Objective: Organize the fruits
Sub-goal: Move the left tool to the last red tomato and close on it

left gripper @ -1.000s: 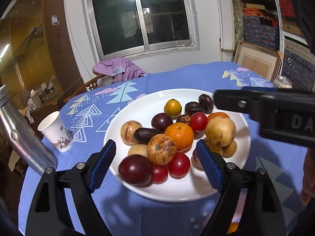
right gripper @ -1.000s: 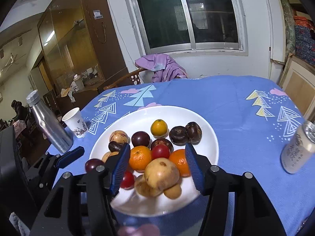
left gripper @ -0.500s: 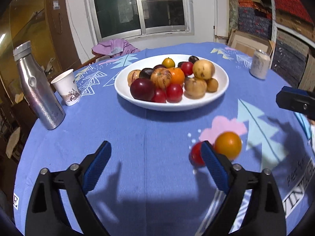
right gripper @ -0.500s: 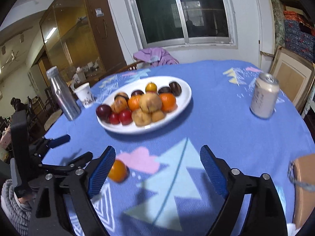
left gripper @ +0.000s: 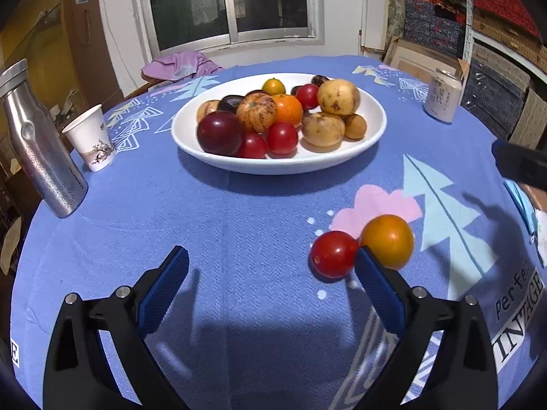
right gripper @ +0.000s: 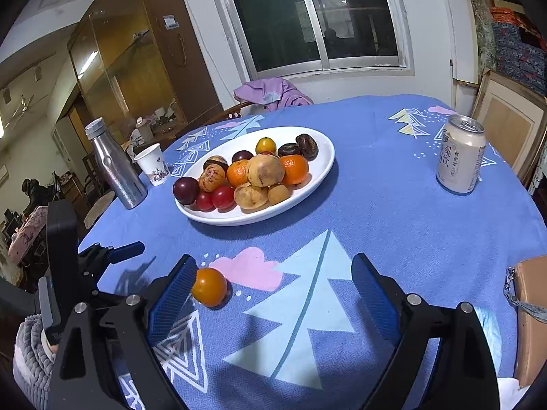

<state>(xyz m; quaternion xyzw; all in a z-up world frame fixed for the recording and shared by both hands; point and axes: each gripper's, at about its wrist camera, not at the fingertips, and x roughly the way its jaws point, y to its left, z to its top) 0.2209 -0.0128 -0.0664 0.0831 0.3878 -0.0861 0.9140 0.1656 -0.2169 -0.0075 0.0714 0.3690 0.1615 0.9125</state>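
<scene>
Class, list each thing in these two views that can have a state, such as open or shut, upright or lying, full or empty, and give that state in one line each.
Left gripper: open, holding nothing.
Right gripper: open, holding nothing.
Plate: heaped with fruit.
Red tomato: loose on the tablecloth, touching the orange fruit.
Metal bottle: upright, capped.
Paper cup: upright; contents not visible.
Drink can: upright; whether opened, cannot tell.

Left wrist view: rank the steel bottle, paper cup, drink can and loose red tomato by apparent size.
1. Steel bottle
2. Paper cup and drink can: alike, unranked.
3. Red tomato, enlarged by nearness.
</scene>
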